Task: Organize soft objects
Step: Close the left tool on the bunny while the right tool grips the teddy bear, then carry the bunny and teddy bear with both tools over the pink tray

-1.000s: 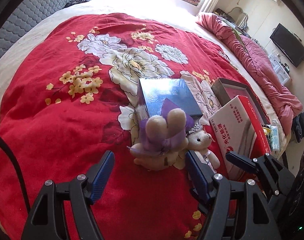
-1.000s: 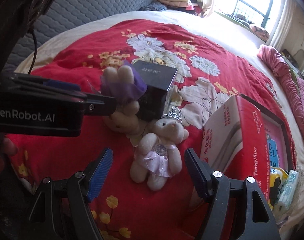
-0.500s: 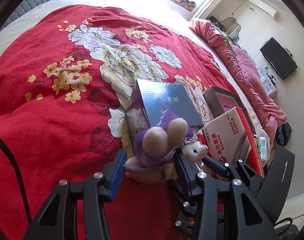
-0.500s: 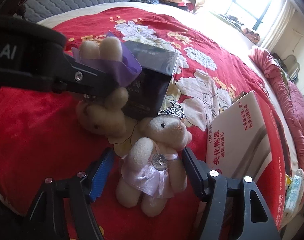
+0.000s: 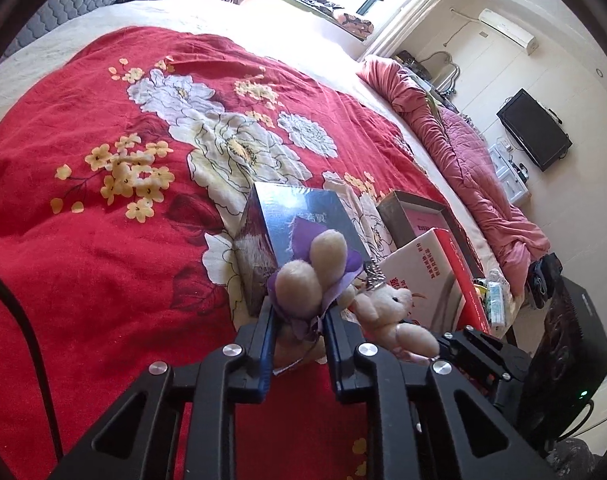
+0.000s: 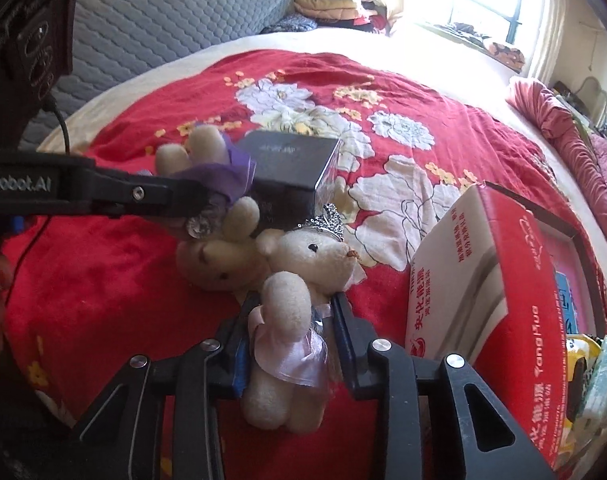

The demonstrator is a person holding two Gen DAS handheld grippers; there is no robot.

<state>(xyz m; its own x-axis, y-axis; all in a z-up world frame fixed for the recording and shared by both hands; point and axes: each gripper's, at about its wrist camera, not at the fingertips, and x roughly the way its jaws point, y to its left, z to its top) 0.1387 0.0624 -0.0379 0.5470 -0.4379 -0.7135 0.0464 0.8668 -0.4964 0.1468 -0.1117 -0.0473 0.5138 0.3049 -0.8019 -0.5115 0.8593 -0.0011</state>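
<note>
Across the bed, left to right, in label lines:
Bed: a red floral quilt (image 5: 103, 260) is spread over it, and everything named below lies on it
Left tool (image 5: 299, 340): clenched on the purple-dressed bear (image 5: 307, 288); the pads are pressed into its middle, with the legs sticking up past the tips
Purple-dressed bear, place: lying head down against the quilt in the right wrist view (image 6: 211, 256), just in front of the dark box (image 6: 291, 172) and touching the crowned bear (image 6: 303, 280)
Dark box: standing right behind both toys, close enough to be knocked
Right tool (image 6: 291, 332): its jaws are closing, with the crowned bear's pink-skirted body between them; the pads appear to be pressing into the plush already
Red-and-white carton (image 6: 491, 280): propped just right of the crowned bear, with an open tray (image 5: 419, 216) behind it
Risk, tangling: the two bears are in contact, so one could be dragged along if the other is lifted first
Risk, slip: only skirt fabric may be pinched on either toy, and a soft body could be squeezed out of a shallow grip
Risk, collision: the two tools are crowded together, and the dark box or the carton could be tipped by a careless lift
Task state, judged: both toys gripped or nearly so, neither yet put away
</note>
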